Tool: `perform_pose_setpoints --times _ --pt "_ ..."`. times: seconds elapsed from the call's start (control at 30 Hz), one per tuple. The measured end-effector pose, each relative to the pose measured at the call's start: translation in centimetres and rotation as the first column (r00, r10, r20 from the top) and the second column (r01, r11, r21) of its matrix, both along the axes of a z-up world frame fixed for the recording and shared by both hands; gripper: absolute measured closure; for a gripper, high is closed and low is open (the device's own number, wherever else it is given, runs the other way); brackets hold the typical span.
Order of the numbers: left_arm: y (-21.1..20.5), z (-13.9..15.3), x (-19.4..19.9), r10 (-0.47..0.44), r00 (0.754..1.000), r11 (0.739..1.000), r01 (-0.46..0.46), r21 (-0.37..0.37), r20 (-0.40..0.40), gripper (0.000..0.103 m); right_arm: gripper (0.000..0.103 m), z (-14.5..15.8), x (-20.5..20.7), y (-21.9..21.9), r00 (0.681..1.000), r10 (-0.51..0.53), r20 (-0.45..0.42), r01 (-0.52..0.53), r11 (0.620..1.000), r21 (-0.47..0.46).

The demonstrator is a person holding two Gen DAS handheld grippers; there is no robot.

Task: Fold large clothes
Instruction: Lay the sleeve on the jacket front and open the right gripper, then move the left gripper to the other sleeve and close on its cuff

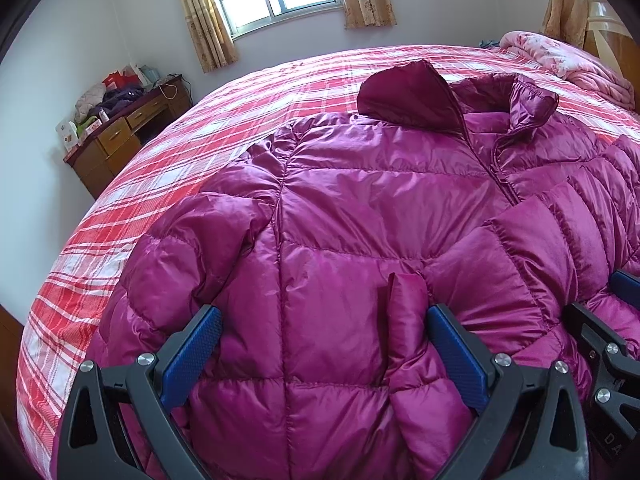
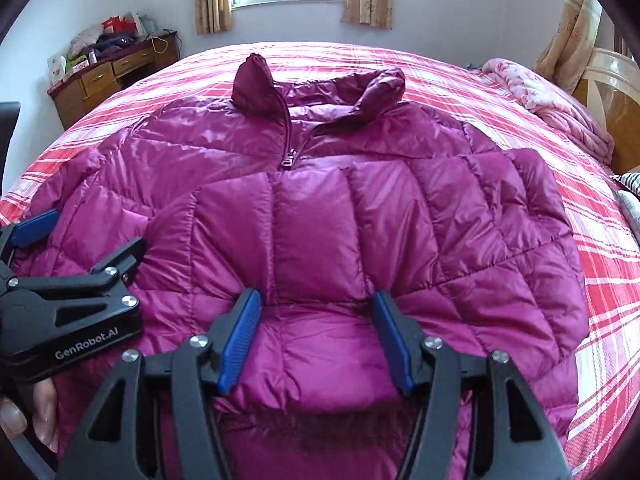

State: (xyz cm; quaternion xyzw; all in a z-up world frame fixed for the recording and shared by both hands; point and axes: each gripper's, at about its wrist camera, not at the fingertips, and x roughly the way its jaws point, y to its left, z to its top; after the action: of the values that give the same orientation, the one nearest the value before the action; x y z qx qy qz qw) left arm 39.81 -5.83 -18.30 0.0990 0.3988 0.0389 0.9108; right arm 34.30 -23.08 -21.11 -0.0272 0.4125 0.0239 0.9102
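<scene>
Your left gripper (image 1: 326,316) wide over magenta jacket (image 2: 320,216) on plaid bed (image 2: 600,240); casing reads "GenRobot.AI", nine o'clock. Right gripper (image 2: 316,300) wide, sleeve between.

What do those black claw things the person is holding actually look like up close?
Each gripper, left and right, is matte black plastic with triangular cut-outs, silver round bolts at the joints, and two fingers faced with ribbed blue pads. White "GenRobot.AI" lettering marks the left one's side.

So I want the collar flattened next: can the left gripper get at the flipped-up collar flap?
Probably yes. The left gripper is open over the jacket, and nothing lies between it and the collar flap; it only needs a long forward reach.
</scene>
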Motion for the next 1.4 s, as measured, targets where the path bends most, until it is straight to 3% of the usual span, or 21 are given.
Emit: perform_pose_setpoints --times 0.63,0.77,0.9,1.13,1.27,1.4 --pt "0.1 1.1 -1.6 -0.025 0.999 0.999 0.024 0.041 0.022 0.001 0.041 0.0 -0.3 -0.1 1.0 -0.003 0.01 0.003 1.0 -0.004" --pt "1.7 2.8 -3.8 -0.029 0.996 0.997 0.023 0.068 0.079 0.001 0.041 0.0 -0.4 -0.2 1.0 -0.004 0.012 0.004 1.0 0.0" --pt "5.4 3.8 -6.1 -0.003 0.995 0.993 -0.01 0.118 0.104 0.001 0.041 0.0 -0.5 -0.2 1.0 -0.005 0.014 0.005 1.0 -0.003" --pt "15.7 4.7 -11.0 0.155 0.98 0.976 -0.171 0.137 0.121 0.001 0.04 0.1 -0.5 -0.1 1.0 -0.006 0.02 0.006 1.0 -0.011" --pt "20.6 3.3 -13.3 0.241 0.968 0.963 -0.247 0.109 0.068 0.001 0.04 0.0 -0.6 0.0 1.0 -0.006 0.022 0.007 1.0 -0.015" --pt "22.6 2.0 -14.7 0.247 0.969 0.968 -0.247 0.047 0.019 0.001 0.04 0.0 -0.7 0.1 1.0 -0.008 0.025 0.008 1.0 -0.019"
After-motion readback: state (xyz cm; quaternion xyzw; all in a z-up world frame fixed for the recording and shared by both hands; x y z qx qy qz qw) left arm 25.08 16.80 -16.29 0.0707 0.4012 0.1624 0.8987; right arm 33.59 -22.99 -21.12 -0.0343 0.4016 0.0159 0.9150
